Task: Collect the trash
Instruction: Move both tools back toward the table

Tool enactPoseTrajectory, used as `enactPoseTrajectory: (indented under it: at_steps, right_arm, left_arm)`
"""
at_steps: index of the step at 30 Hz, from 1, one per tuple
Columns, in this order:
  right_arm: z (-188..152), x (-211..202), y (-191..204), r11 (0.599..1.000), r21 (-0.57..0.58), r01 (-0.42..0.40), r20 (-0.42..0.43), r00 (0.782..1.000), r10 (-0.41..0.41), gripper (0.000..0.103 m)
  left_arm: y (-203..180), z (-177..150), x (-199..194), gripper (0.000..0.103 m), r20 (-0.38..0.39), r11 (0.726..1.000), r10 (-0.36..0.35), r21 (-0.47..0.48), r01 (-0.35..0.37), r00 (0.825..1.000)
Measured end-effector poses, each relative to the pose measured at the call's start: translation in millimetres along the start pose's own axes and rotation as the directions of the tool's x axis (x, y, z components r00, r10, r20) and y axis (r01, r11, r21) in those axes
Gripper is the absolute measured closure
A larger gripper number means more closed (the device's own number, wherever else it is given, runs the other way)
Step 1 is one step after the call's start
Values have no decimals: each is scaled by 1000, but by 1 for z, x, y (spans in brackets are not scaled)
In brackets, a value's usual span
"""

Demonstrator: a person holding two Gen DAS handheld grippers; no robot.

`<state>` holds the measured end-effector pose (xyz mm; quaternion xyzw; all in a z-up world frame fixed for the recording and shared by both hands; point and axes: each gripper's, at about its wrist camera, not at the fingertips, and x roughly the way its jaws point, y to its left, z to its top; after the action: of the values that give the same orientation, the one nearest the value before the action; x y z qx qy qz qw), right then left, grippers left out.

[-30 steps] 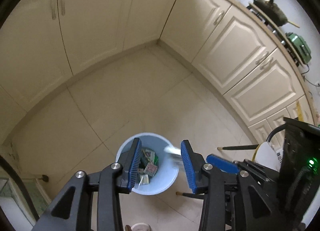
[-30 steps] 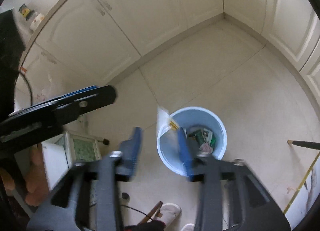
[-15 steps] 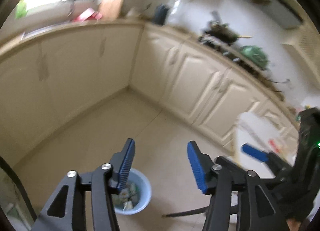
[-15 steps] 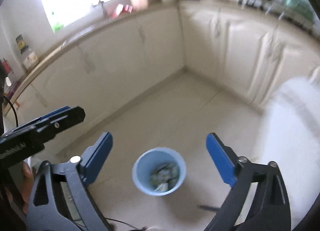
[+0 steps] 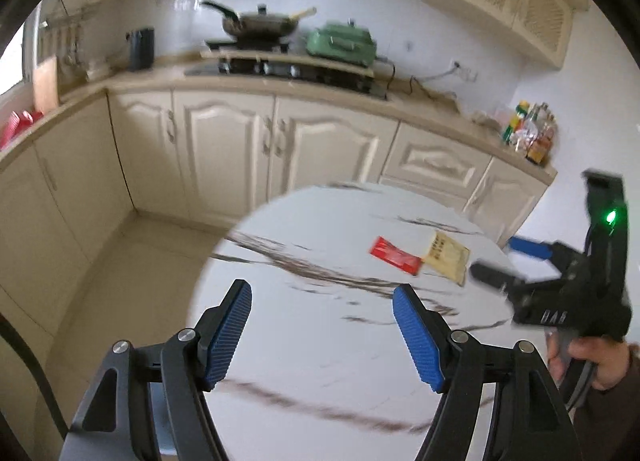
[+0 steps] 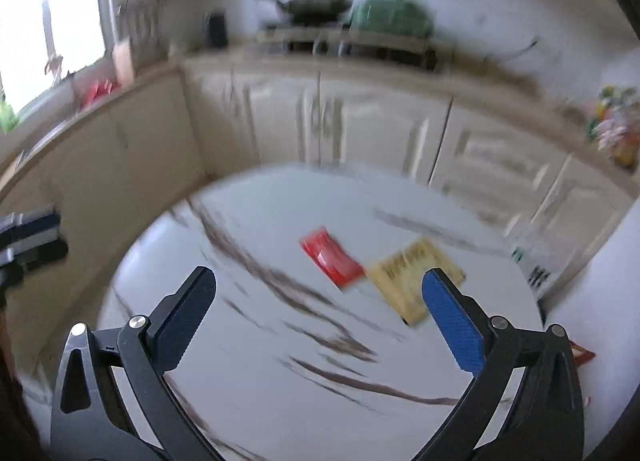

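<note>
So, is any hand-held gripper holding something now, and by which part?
Nothing is held. The left hand-held gripper is opening with nothing between its jaws; the right hand-held gripper is open and empty.

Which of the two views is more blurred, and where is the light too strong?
Right wrist view: heavy motion blur; the red packet, the yellow packet and the cabinets smear, and the window at upper left is blown out white. Left wrist view: sharper; the wok is fairly clear, the marble table streaks slightly. Both bend straight lines, fisheye style.
</note>
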<state>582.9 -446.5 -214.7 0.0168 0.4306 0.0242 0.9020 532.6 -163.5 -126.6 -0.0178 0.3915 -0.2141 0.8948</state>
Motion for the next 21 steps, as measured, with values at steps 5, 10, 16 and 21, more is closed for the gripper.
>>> enactPoseTrajectory:
  at_steps: [5, 10, 16, 21]
  right_arm:
    - [-5, 44, -49, 991, 9, 134, -66, 989, -134, 0]
    - [-22, 61, -109, 961, 190, 203, -91, 978, -188, 0]
    - [-42, 56, -148, 954, 241, 176, -68, 984, -164, 0]
    - [-48, 48, -160, 963, 225, 146, -32, 989, -142, 0]
  left_arm:
    - [-42, 38, 100, 34, -131, 999, 52, 14, -50, 990]
    - [-87, 91, 216, 34, -261, 995, 78, -35, -90, 962]
    - [-98, 128, 325, 33, -383, 963, 125, -174, -205, 915]
    - [-99, 147, 350, 32, -359, 931, 153, -261, -256, 921]
